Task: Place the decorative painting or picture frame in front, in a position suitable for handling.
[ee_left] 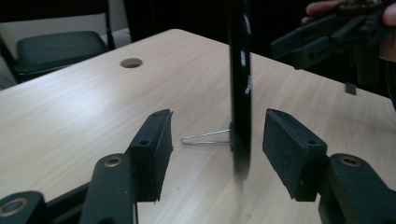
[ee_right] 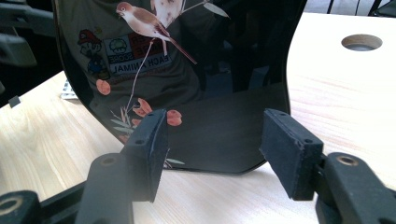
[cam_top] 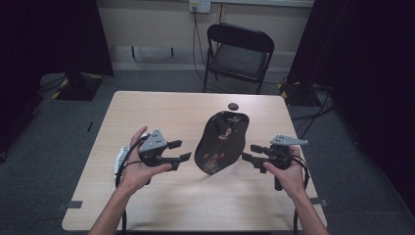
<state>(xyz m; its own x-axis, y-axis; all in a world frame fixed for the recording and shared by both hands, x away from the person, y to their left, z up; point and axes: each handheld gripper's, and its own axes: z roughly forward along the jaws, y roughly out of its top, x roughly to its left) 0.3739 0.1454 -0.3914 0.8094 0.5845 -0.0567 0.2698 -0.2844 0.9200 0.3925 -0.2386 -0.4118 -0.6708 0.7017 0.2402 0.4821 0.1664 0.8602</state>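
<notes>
At frame centre, a black painted plaque (cam_top: pixel 221 143) stands upright on the desk (cam_top: pixel 161 110); left tongs (cam_top: pixel 182 151) and right tongs (cam_top: pixel 248 152) gape beside it, holding nothing.

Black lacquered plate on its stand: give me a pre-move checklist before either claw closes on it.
1. Black plate upright on the table: ok.
2. Wire stand behind the plate, resting on the table: ok.
3. Left claw open, plate edge between its jaws, pads not pressing: ok.
4. Right claw open, facing the painted side: ok.
5. Right claw lined up on the plate's edge: not ok, it faces the flat front.
6. Stand firmly seated: cannot tell.
</notes>
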